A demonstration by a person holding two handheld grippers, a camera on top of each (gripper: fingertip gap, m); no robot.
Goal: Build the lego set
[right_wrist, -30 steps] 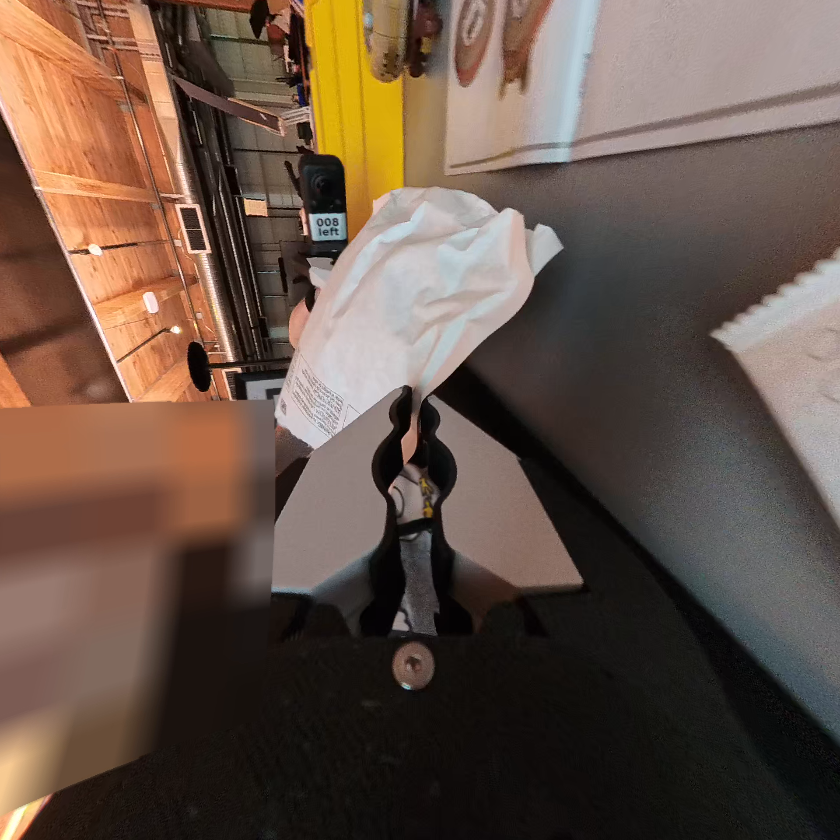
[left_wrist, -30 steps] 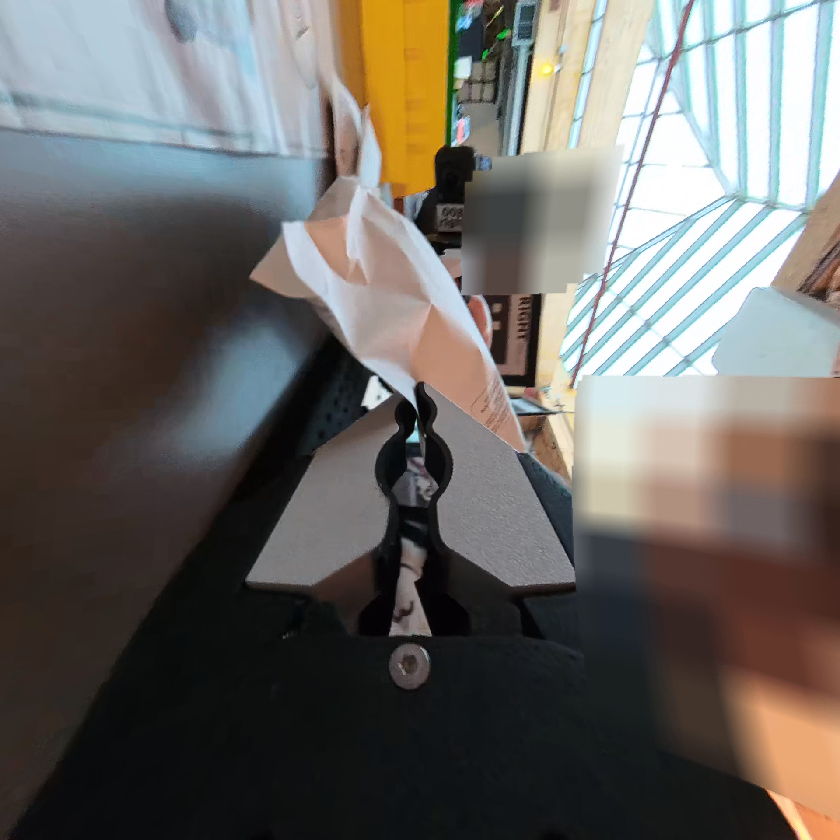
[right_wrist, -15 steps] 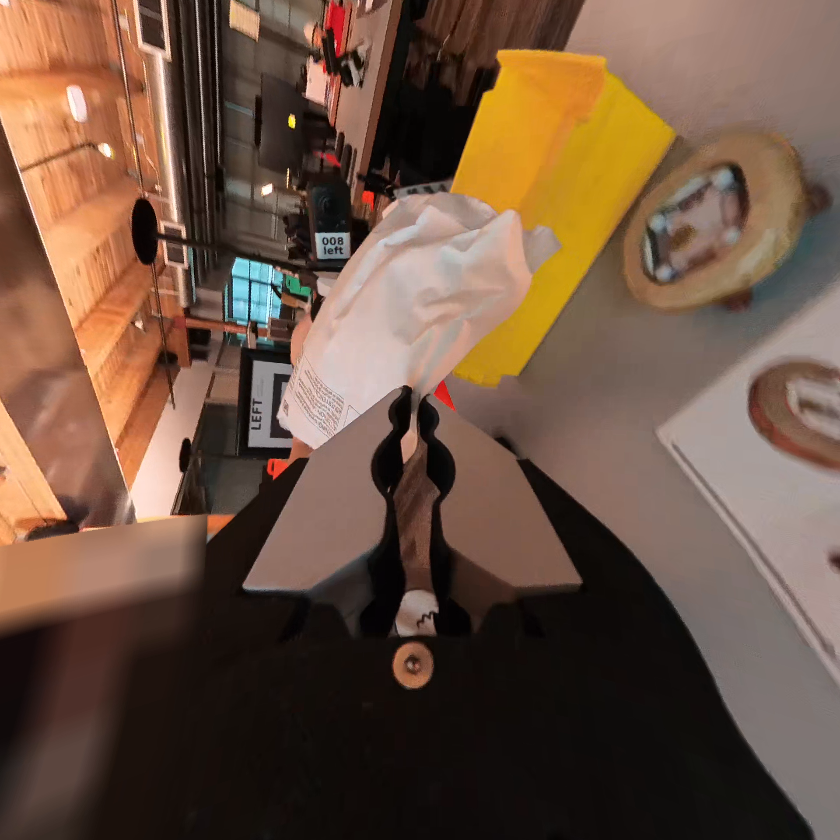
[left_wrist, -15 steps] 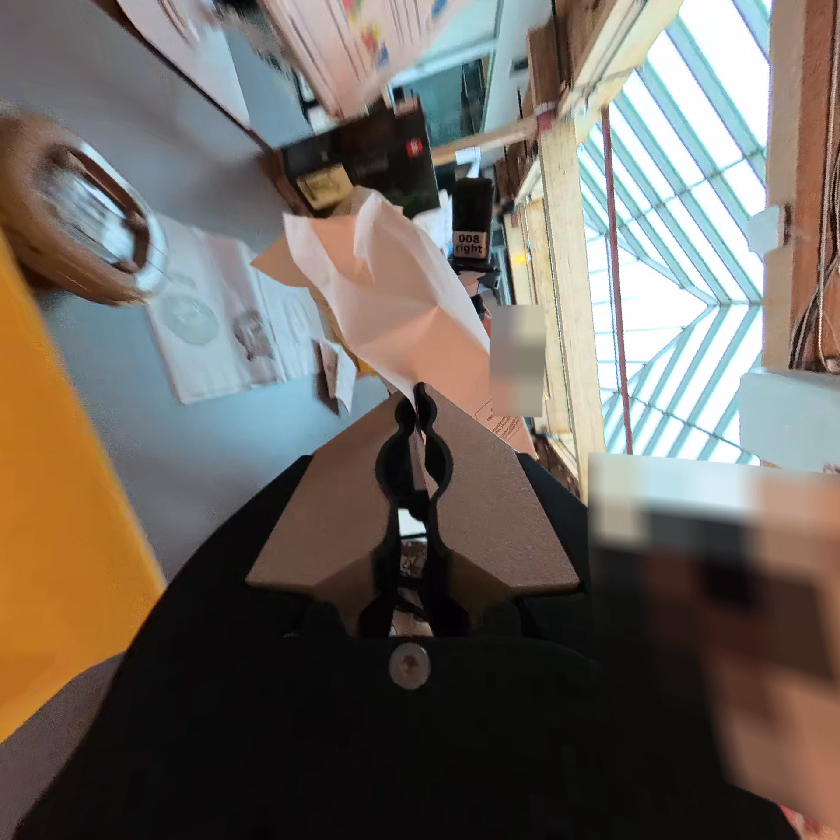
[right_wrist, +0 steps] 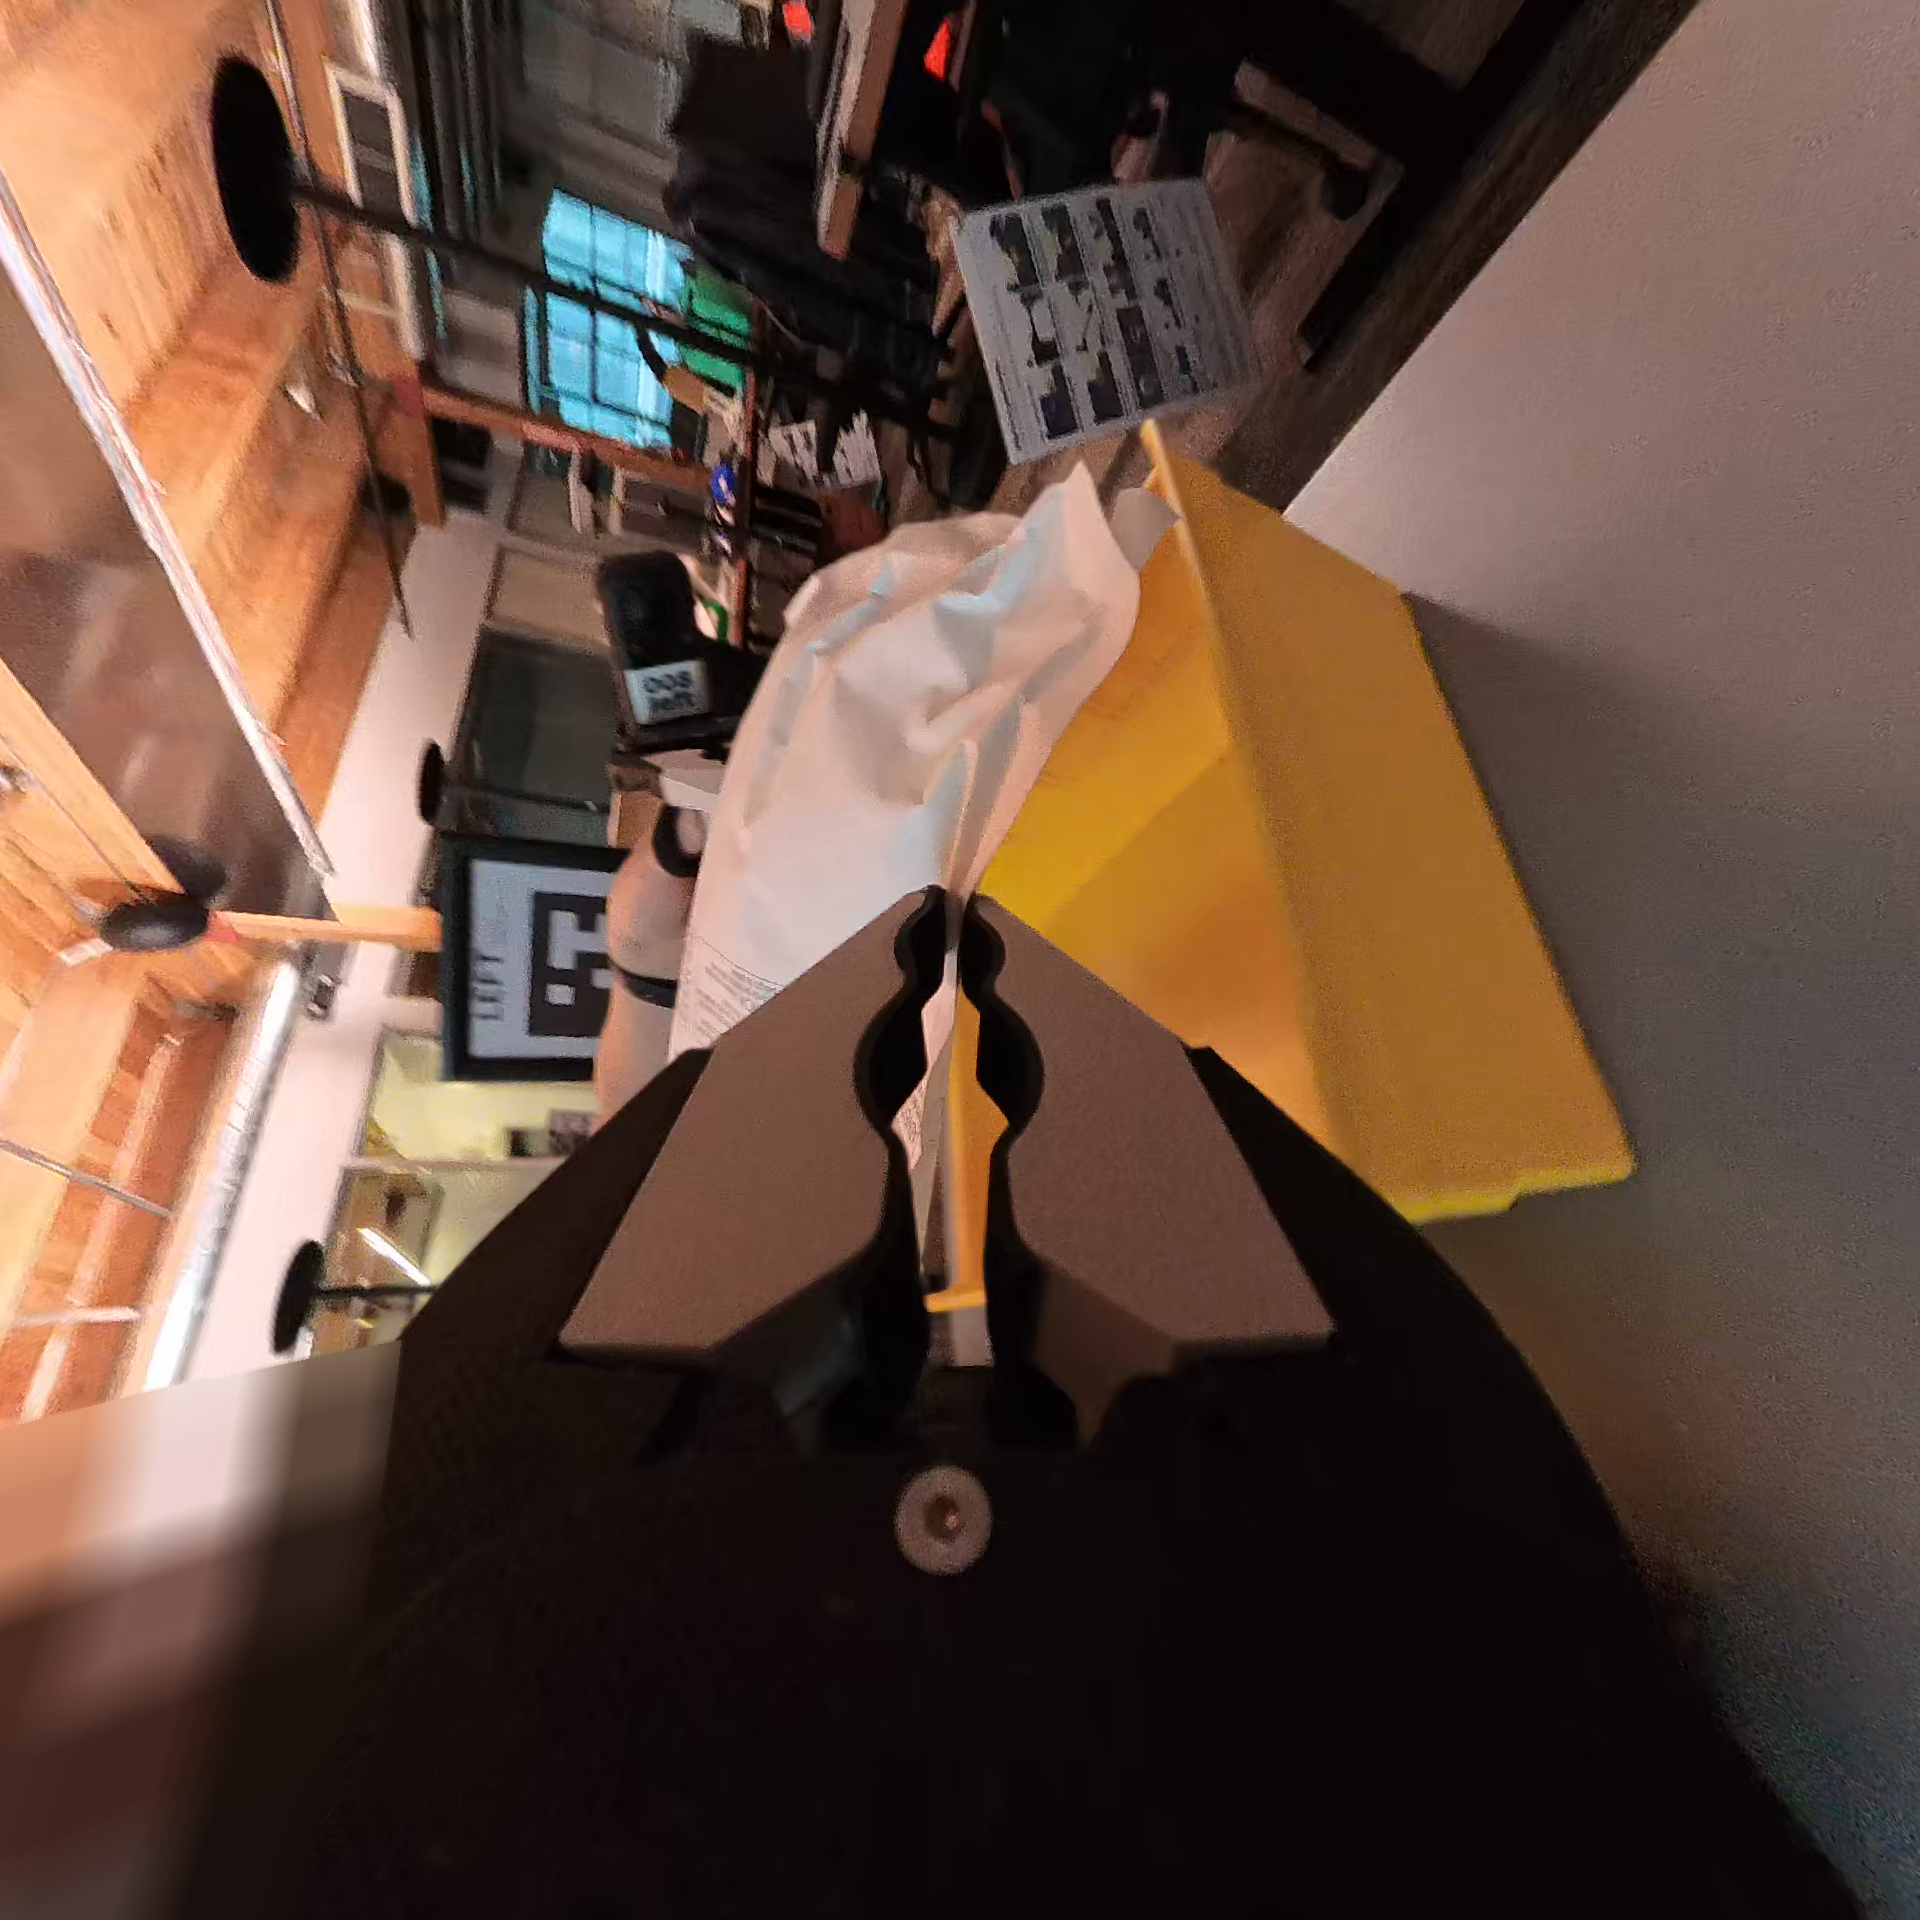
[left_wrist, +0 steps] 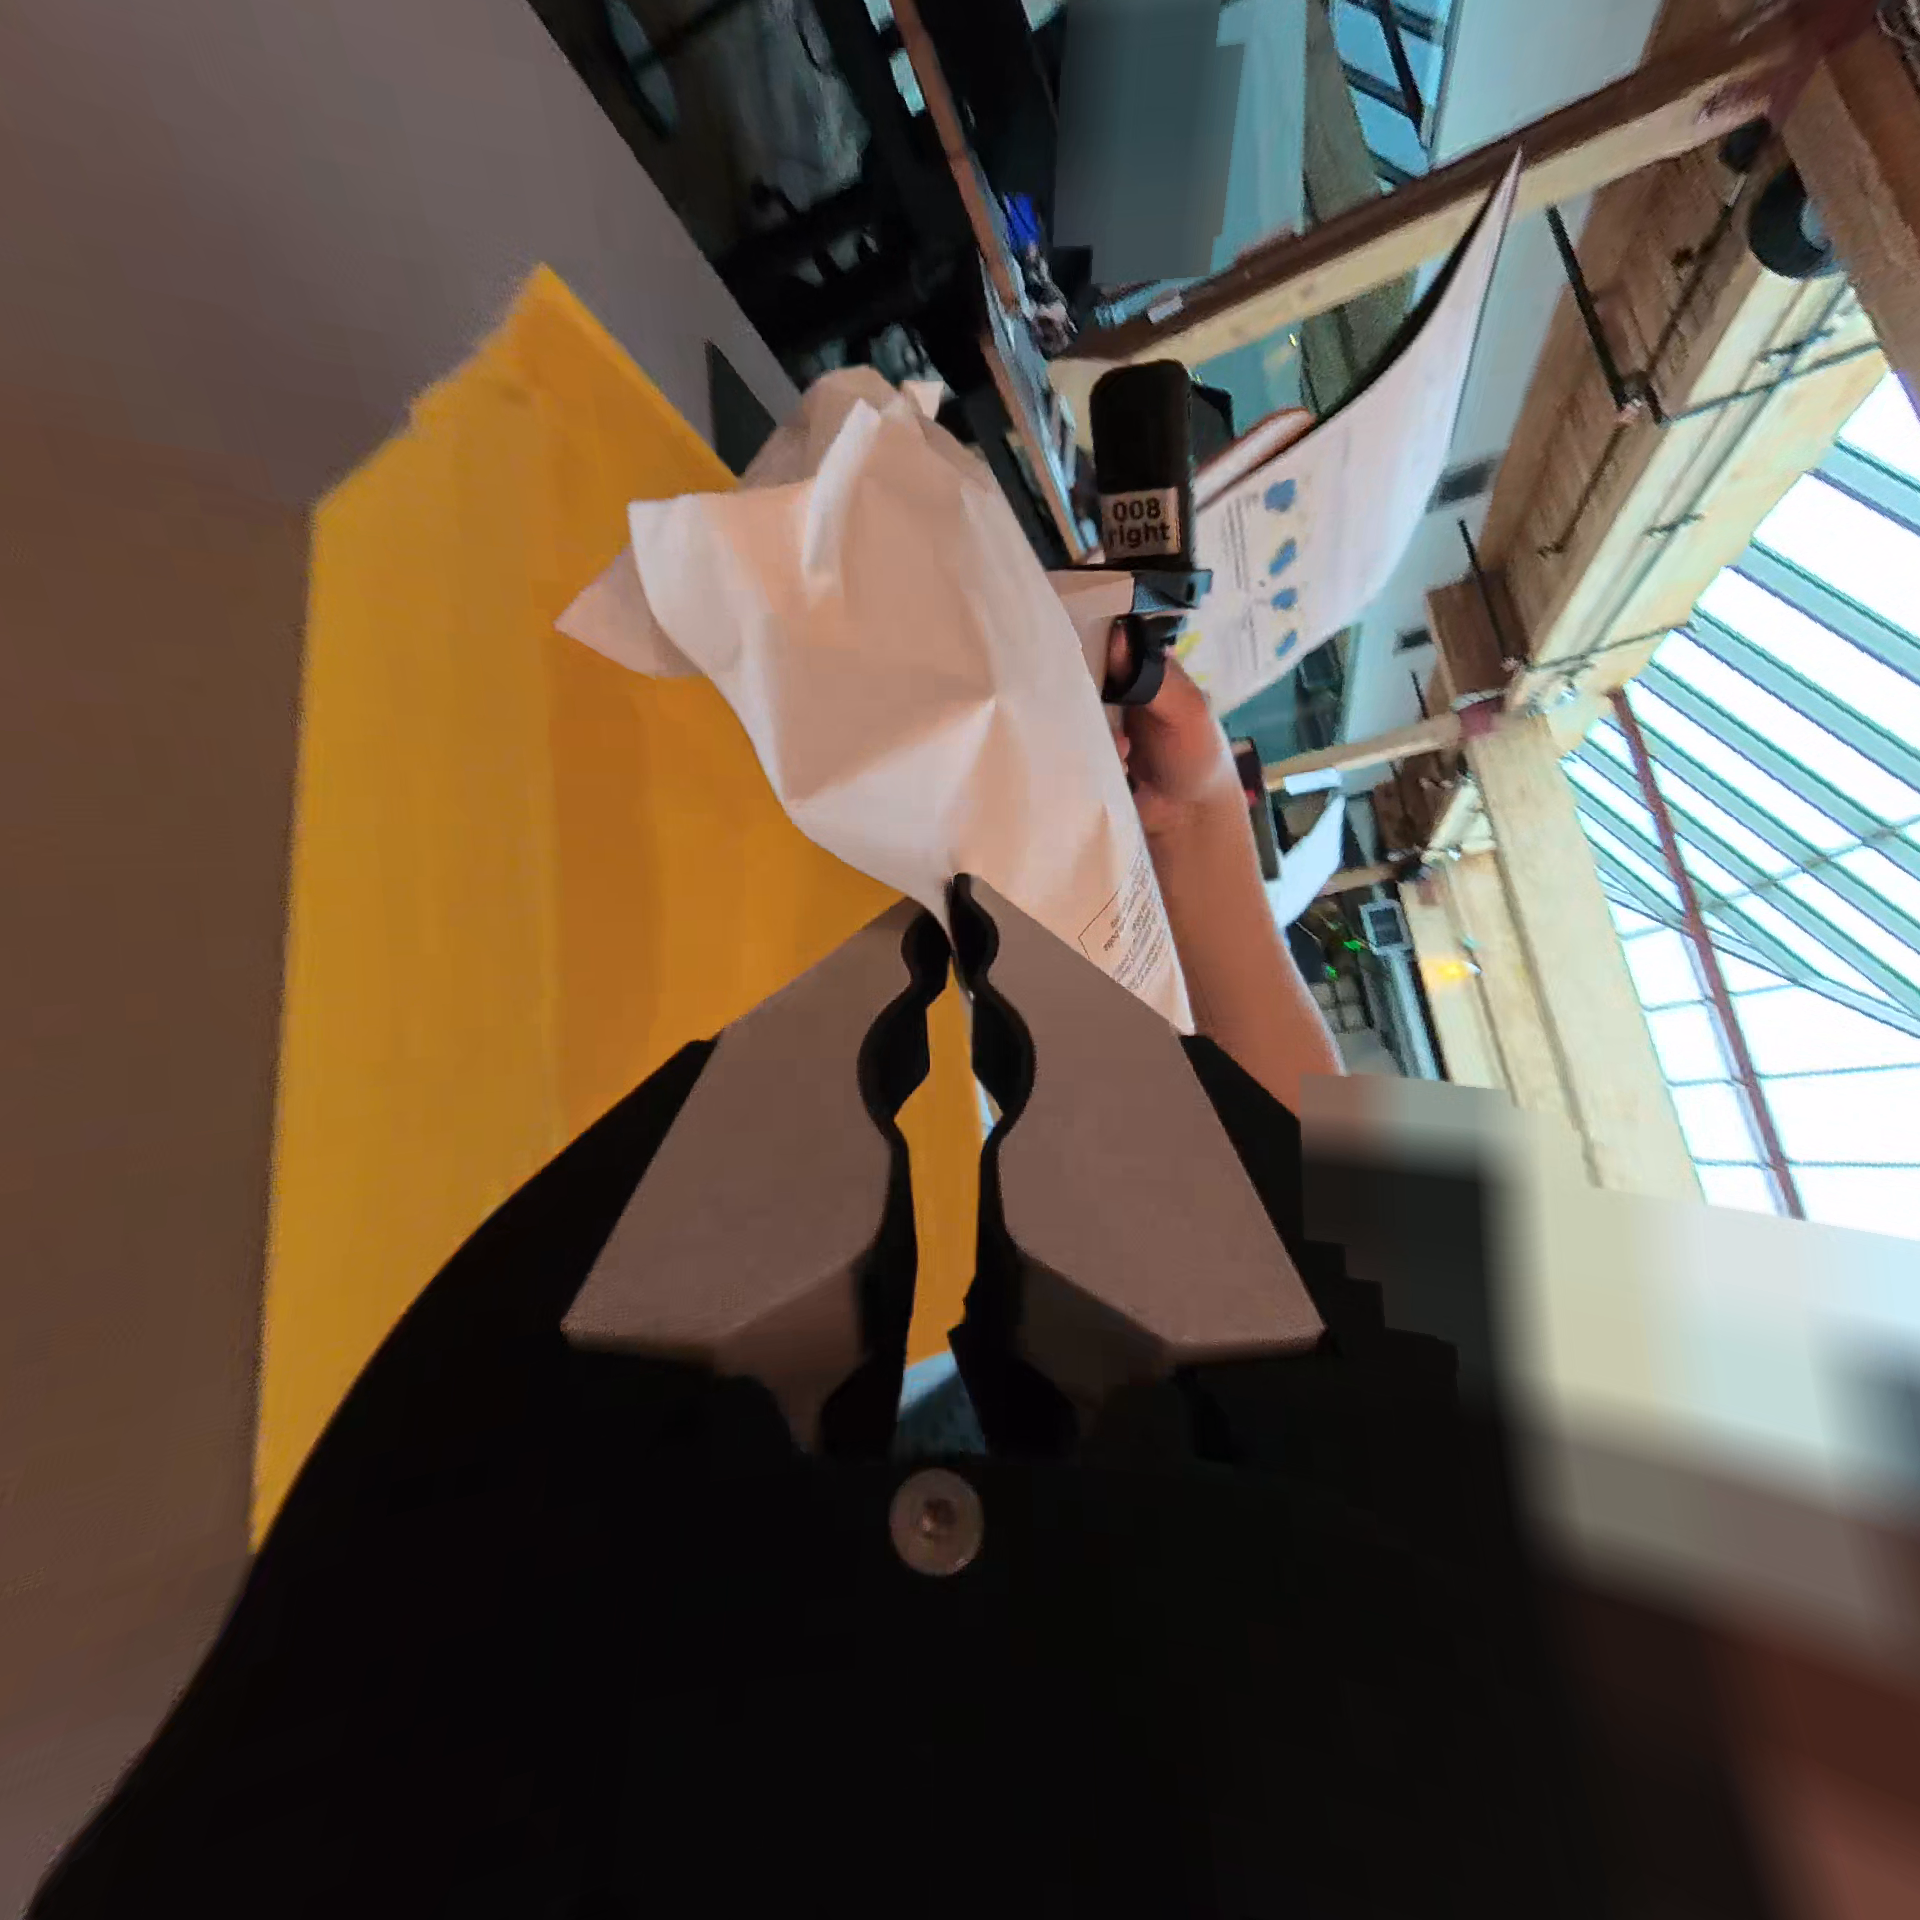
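A crumpled white paper bag (left_wrist: 894,675) hangs in the air between both grippers. My left gripper (left_wrist: 951,894) is shut on one edge of it. My right gripper (right_wrist: 958,909) is shut on the opposite edge, and the bag (right_wrist: 883,748) fills the middle of the right wrist view. The right gripper's black body (left_wrist: 1138,488) and the hand holding it show beyond the bag in the left wrist view. The left gripper's body (right_wrist: 665,665) shows beyond the bag in the right wrist view. Both views are tilted sideways. What the bag holds is hidden.
A yellow bin (right_wrist: 1351,883) stands on the grey table (right_wrist: 1714,520) right behind the bag; it also shows in the left wrist view (left_wrist: 499,883). A printed sheet (right_wrist: 1107,312) stands farther back. Shelves, wooden beams and windows lie beyond. Spacing between my two grippers at the tips: around 20 cm.
Both grippers have swung with the bag still held between them. The views have turned from a dark wall and papers to the yellow bin, which now sits close behind the bag.
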